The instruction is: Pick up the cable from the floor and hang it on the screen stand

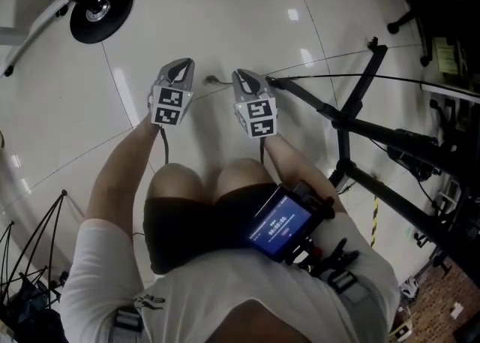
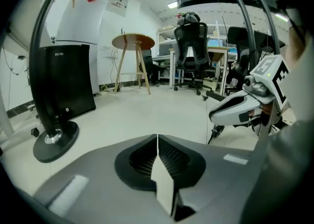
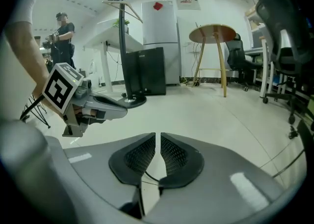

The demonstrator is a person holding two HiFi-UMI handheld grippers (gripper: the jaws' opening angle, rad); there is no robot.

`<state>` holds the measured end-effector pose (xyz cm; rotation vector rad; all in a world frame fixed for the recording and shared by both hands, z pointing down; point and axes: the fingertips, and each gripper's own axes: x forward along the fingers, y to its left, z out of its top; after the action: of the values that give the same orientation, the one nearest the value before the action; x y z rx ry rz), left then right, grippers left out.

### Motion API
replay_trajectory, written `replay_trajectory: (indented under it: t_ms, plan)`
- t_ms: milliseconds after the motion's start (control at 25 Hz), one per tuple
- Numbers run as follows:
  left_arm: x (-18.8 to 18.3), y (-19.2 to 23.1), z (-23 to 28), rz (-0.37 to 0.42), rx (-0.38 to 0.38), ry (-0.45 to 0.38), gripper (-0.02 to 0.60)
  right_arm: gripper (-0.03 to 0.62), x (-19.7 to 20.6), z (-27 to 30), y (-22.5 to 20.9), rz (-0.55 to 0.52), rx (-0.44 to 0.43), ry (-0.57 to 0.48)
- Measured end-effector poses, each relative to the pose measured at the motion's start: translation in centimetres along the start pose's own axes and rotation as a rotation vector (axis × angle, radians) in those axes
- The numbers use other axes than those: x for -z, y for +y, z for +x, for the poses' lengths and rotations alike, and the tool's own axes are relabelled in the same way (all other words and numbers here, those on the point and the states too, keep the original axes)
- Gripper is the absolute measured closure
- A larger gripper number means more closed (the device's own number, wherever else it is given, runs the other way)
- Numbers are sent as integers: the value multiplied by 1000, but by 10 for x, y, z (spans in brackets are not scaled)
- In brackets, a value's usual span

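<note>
Task barely begun; cable (image 1: 213, 79) lies on the floor (image 1: 225, 11) just ahead of both claws, not yet lifted or hung; left claw (image 1: 181, 66) clenched, empty; right claw (image 1: 242, 75) narrowly parted above the cable, not gripping it; screen stand (image 1: 101, 5) well apart; glossy pale tiles; office chair (image 2: 190, 41) and round wooden table (image 2: 133, 40) beyond.

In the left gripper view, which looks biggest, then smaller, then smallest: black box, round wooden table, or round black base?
1. the black box, clearly biggest.
2 and 3. the round wooden table and the round black base look too alike to rank: table taller but spindly and farther off, base solid.
</note>
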<state>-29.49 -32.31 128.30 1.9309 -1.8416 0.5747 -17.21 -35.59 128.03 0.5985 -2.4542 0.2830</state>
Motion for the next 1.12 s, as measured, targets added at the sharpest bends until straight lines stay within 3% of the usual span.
replay_trajectory:
  t_ms: [240, 480, 640, 760, 920, 1120]
  plan:
    - [46, -14, 15, 8, 69, 49, 577, 485, 57, 37, 23, -80, -84, 111]
    - [59, -14, 5, -10, 87, 52, 577, 436, 94, 72, 42, -207, -106, 247]
    - [63, -5, 2, -28, 76, 51, 577, 435, 110, 87, 44, -290, -82, 338]
    - [66, 0, -1, -33, 72, 58, 577, 511, 118, 93, 43, -375, -41, 393]
    - [67, 9, -5, -31, 55, 56, 577, 536, 106, 95, 40, -412, -12, 368]
    - [53, 23, -7, -41, 20, 24, 577, 539, 49, 95, 39, -404, 14, 209]
